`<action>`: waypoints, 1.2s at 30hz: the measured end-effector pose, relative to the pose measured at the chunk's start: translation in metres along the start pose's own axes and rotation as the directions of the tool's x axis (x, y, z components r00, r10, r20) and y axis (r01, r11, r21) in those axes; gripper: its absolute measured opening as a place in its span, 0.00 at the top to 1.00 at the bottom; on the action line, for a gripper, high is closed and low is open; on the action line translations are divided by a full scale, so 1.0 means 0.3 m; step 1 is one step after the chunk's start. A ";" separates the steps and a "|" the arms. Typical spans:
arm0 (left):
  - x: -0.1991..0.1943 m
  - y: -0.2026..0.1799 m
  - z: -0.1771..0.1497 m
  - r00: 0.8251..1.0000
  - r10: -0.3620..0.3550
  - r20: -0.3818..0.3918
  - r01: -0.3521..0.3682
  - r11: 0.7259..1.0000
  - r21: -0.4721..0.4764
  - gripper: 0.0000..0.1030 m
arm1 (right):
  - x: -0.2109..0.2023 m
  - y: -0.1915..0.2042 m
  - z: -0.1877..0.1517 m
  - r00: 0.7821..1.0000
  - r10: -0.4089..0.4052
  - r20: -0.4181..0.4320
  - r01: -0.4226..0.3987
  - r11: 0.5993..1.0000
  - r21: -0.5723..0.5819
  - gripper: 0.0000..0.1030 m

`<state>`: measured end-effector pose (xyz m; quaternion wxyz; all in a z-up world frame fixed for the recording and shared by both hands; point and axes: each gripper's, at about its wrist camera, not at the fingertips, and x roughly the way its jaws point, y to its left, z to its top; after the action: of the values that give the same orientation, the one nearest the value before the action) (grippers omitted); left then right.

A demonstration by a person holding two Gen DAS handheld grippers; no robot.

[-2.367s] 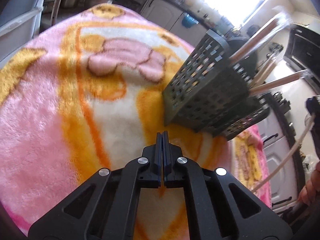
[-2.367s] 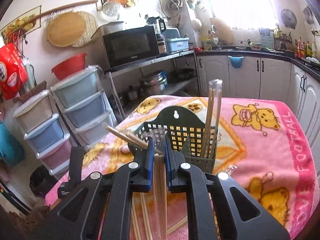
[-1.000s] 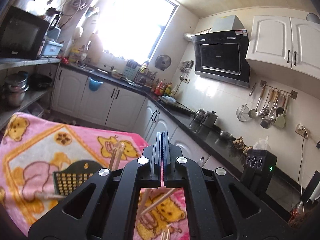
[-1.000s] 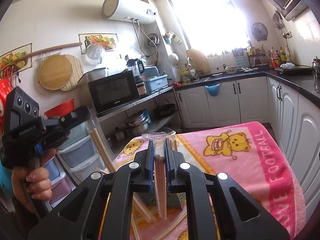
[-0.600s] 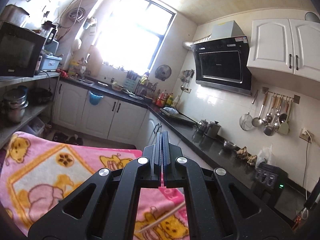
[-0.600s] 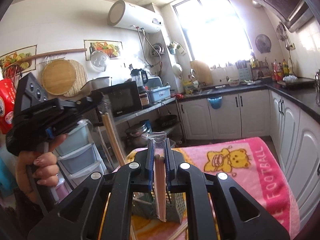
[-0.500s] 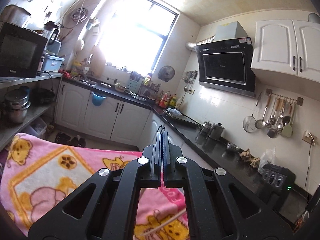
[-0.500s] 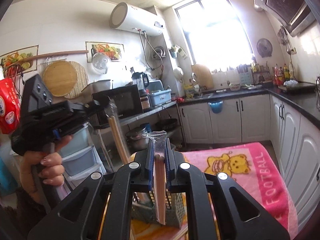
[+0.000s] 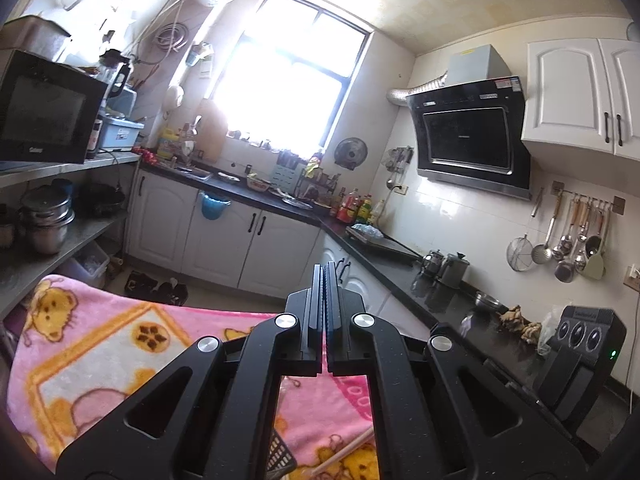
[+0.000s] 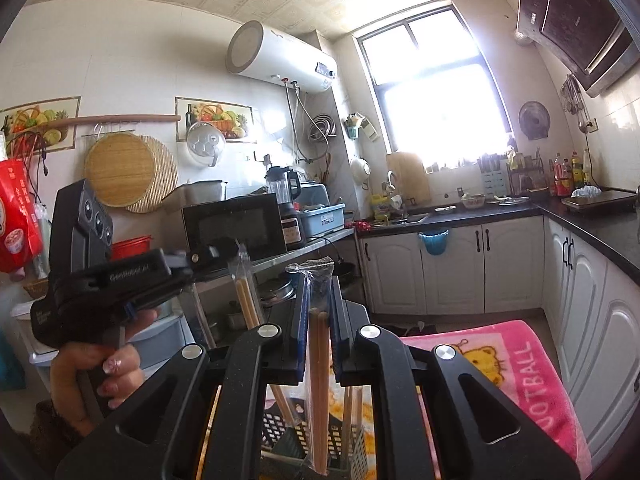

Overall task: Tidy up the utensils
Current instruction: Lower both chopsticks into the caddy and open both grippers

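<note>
My right gripper [image 10: 319, 300] is shut on a clear-wrapped pair of wooden chopsticks [image 10: 319, 380] and holds it upright above the dark slotted utensil basket [image 10: 280, 436], which stands on the pink blanket [image 10: 516, 364]. Other wrapped chopsticks [image 10: 246, 300] stand in the basket. My left gripper [image 9: 323, 280] is shut and empty, raised and pointing at the kitchen. It also shows in the right wrist view [image 10: 192, 260], held in a hand at the left. A corner of the basket [image 9: 280, 458] and a chopstick [image 9: 344, 450] show under the left gripper.
The pink bear-print blanket [image 9: 100, 352] covers the table. White cabinets [image 9: 224, 236] and a dark counter [image 9: 400, 256] run behind it. A shelf with a microwave [image 10: 236, 228] and plastic drawers stands to the left.
Both grippers have lifted and tilted up, so the table dropped low in both views. The right gripper still grips the wrapped chopsticks above the basket.
</note>
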<state>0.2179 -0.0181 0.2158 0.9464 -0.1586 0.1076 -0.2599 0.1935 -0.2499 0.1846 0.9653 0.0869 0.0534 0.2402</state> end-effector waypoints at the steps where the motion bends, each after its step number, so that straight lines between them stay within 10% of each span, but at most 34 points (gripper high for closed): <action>1: 0.004 0.012 -0.007 1.000 0.006 -0.005 -0.006 1.000 -0.005 1.00 | 0.011 0.001 0.002 1.000 -0.002 0.004 0.002 1.000 -0.004 0.91; 36: 0.068 0.186 -0.266 0.994 -0.023 -0.109 0.003 0.984 -0.180 1.00 | 0.219 -0.012 -0.223 0.994 -0.047 -0.095 0.046 0.999 -0.015 0.91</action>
<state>0.2378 -0.0030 0.1196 0.9191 -0.2293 0.1820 -0.2637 0.2431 -0.2124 0.1145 0.9676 0.0678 0.1000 0.2218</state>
